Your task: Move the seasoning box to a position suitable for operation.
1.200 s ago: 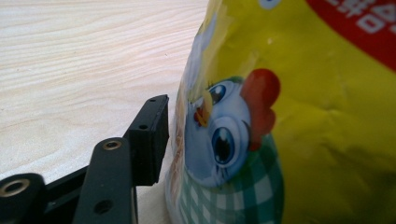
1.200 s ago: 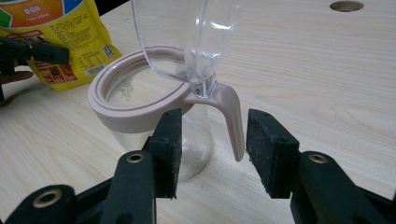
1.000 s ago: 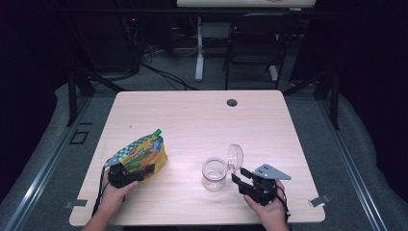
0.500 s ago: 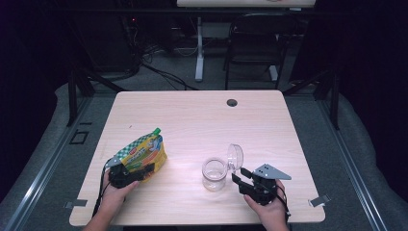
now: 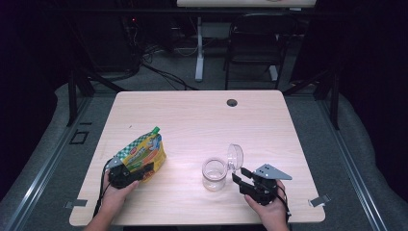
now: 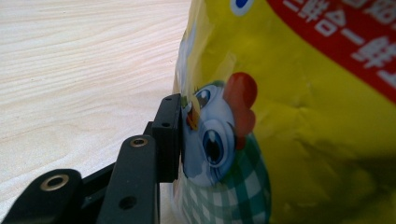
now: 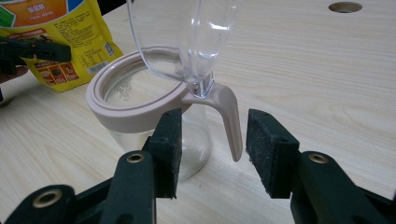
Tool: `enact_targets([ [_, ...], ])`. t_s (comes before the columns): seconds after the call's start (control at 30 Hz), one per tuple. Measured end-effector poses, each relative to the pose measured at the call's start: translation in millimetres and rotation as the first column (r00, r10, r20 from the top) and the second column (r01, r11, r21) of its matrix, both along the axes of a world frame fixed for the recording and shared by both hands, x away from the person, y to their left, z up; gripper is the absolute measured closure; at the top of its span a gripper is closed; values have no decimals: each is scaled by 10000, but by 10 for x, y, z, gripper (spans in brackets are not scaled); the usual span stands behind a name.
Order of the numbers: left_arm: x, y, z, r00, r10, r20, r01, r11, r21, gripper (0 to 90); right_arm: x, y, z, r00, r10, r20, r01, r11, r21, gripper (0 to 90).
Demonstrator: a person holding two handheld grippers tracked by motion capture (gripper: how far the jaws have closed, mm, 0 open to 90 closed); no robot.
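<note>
1. Our left gripper (image 5: 139, 172): jaws have just been closing on the yellow snack pouch (image 5: 143, 153) at the table's (image 5: 192, 120) front left; one pad presses its side.
2. Our right gripper (image 5: 239, 177): jaws part-open around the jar's handle (image 7: 227, 122), not touching.
3. Clear jar (image 5: 213, 173) stands front centre, lid (image 5: 235, 157) flipped up.
4. Cable hole (image 5: 232, 102) at far edge, well apart.

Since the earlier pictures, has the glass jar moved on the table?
No. The glass jar stands at the same spot relative to the table's round hole, its lid open.
</note>
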State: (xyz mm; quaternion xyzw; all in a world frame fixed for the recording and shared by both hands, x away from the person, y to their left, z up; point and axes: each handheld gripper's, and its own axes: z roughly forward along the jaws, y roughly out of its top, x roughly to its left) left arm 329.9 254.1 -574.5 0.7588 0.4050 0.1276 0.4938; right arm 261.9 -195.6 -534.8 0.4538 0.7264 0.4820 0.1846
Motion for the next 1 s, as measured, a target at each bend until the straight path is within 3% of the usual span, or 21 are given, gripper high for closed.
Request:
enact_targets([
  [0.33, -6, 19, 17, 10000, 20, -59, -19, 9999, 127, 625, 4, 6, -2, 10000, 66, -9, -66, 10000, -56, 558],
  [0.7, -30, 46, 68, 9999, 74, 101, -73, 9999, -96, 628, 5, 10, -3, 10000, 87, -5, -87, 9999, -63, 558],
  [1.0, -87, 14, 180, 9993, 21, 368, -37, 9991, 428, 628, 2, 18, -9, 9999, 157, -15, -157, 9998, -84, 553],
])
